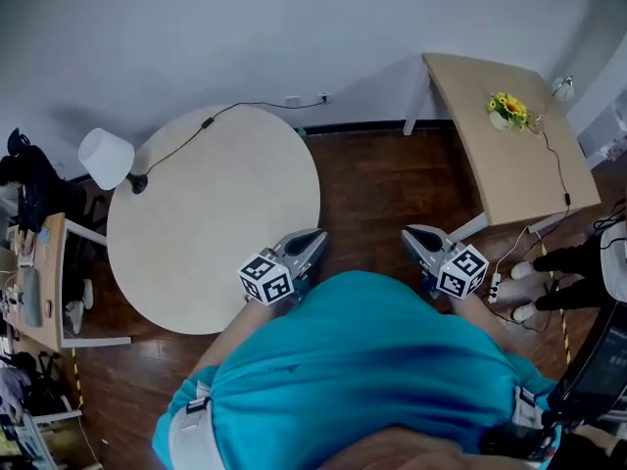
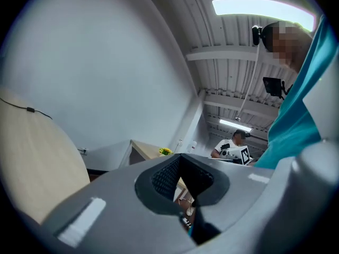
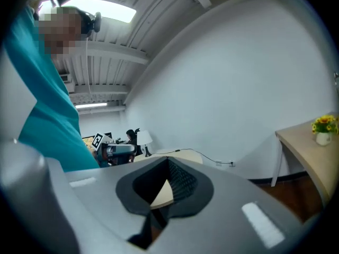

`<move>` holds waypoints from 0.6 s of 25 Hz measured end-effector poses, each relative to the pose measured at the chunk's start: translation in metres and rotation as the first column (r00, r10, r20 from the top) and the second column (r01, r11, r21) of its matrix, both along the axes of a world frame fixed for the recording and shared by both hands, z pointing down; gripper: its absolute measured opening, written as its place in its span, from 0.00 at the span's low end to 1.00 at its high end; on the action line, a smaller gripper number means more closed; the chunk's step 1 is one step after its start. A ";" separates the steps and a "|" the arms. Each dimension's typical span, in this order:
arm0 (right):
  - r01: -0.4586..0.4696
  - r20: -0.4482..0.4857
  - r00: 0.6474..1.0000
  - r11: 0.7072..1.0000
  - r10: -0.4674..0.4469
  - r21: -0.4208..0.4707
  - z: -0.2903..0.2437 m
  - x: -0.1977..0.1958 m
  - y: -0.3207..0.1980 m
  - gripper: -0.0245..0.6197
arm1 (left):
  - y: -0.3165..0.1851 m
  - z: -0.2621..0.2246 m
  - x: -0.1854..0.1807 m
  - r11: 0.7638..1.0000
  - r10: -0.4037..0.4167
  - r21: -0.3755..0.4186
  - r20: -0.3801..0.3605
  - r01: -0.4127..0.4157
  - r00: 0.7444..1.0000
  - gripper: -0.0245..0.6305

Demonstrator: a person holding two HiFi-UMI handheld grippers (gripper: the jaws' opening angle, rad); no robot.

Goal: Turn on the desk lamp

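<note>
**Desk:** Head view: how far along is the job?

**Photographer:** Barely begun, by the look of it. The desk lamp (image 1: 106,158) stands at the far left edge of the round table (image 1: 216,213), well apart from both tools. Its cord (image 1: 240,107), with one inline switch (image 1: 207,122), runs to a wall socket (image 1: 294,100). The left gripper (image 1: 315,235) and right gripper (image 1: 409,231) hang close to the person's teal shirt (image 1: 392,360), at the table's near side. Reaching the switch and pressing it are both left to do.

**Desk:** The count?

**Photographer:** One lamp, one cord, one switch, two grippers. Two tables: the round one and a rectangular table (image 1: 509,164) carrying one pot of yellow flowers (image 1: 507,109).

**Desk:** Left gripper view?

**Photographer:** Jaws closed tip to tip, nothing between them. The round table (image 2: 37,163) fills the left side, and the flowers (image 2: 165,152) sit far beyond.

**Desk:** Right gripper view?

**Photographer:** Same again: jaws together, empty. The lamp (image 3: 143,138) shows small across the table, beyond the tips. Whether it glows cannot be told, though nothing suggests it has been switched on.
</note>
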State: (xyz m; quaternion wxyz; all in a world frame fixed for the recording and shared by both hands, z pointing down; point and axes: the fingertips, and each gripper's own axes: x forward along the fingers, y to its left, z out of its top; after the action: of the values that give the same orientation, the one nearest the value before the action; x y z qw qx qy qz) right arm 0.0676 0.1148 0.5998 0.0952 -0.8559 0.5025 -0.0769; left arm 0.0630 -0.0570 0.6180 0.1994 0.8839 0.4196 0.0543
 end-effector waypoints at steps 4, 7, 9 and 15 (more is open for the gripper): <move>0.038 0.040 0.998 0.999 -0.039 0.020 0.016 0.079 0.004 0.04 | -0.007 0.019 0.064 0.998 -0.067 0.016 0.049 0.066 0.997 0.20; 0.111 0.032 0.993 0.994 -0.112 0.019 0.018 0.148 0.006 0.04 | -0.006 0.026 0.121 0.990 -0.135 0.038 0.054 0.133 0.989 0.20; 0.168 0.021 0.986 0.986 -0.168 0.011 0.020 0.198 0.014 0.04 | 0.001 0.030 0.163 0.980 -0.195 0.049 0.054 0.192 0.979 0.20; 0.356 -0.036 0.933 0.933 -0.358 -0.055 -0.003 0.313 0.031 0.04 | 0.031 0.024 0.261 0.928 -0.372 0.051 0.068 0.369 0.926 0.20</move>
State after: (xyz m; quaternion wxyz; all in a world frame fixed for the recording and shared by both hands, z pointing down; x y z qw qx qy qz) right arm 0.3811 0.1455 0.5971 0.0478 -0.7540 0.6495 -0.0854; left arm 0.3244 -0.0257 0.6416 0.2054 0.9480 0.2363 0.0572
